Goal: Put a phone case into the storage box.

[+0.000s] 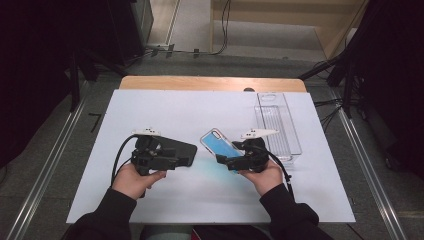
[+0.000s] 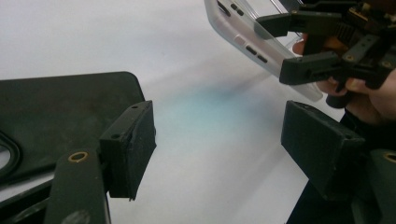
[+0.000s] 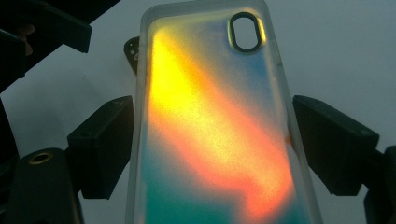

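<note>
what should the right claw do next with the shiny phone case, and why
Probably carry it over to the clear tray and lower it in. The right claw is shut on the iridescent phone case, gripping its two long edges and holding it tilted above the white table; the tray stands just beyond that hand.
</note>
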A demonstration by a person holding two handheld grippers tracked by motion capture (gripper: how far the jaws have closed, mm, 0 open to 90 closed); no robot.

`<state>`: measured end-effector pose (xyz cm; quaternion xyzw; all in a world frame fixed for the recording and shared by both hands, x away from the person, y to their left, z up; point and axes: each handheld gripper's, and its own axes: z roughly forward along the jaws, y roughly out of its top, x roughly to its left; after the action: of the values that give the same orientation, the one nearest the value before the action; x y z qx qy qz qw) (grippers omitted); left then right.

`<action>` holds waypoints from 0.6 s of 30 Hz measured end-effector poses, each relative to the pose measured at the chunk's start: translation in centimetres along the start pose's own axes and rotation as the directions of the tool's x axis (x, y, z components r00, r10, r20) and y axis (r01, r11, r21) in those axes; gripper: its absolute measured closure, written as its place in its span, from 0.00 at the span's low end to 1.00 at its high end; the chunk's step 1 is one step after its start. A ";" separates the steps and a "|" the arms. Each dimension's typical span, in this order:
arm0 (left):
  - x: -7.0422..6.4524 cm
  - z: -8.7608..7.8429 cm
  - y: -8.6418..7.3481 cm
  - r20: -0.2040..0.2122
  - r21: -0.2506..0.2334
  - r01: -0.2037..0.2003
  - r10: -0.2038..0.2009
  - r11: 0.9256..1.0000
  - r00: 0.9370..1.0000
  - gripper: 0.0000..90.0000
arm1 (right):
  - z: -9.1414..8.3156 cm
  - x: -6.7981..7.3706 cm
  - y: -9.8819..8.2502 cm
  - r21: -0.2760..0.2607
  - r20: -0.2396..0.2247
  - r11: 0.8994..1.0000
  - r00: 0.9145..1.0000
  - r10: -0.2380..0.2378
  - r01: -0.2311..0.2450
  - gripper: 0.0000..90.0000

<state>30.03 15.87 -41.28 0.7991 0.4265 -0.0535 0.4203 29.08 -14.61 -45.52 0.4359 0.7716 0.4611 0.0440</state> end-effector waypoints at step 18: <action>0.2 1.9 3.0 -0.072 -0.051 0.045 -0.048 0.998 0.996 0.29 | 2.6 2.3 -0.3 -0.102 0.025 0.990 0.995 0.097 -0.094 0.17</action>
<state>32.86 13.83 -40.70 0.7797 0.4614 -0.0232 0.4227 28.66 -11.29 -46.48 0.4766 0.7247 0.4946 0.0553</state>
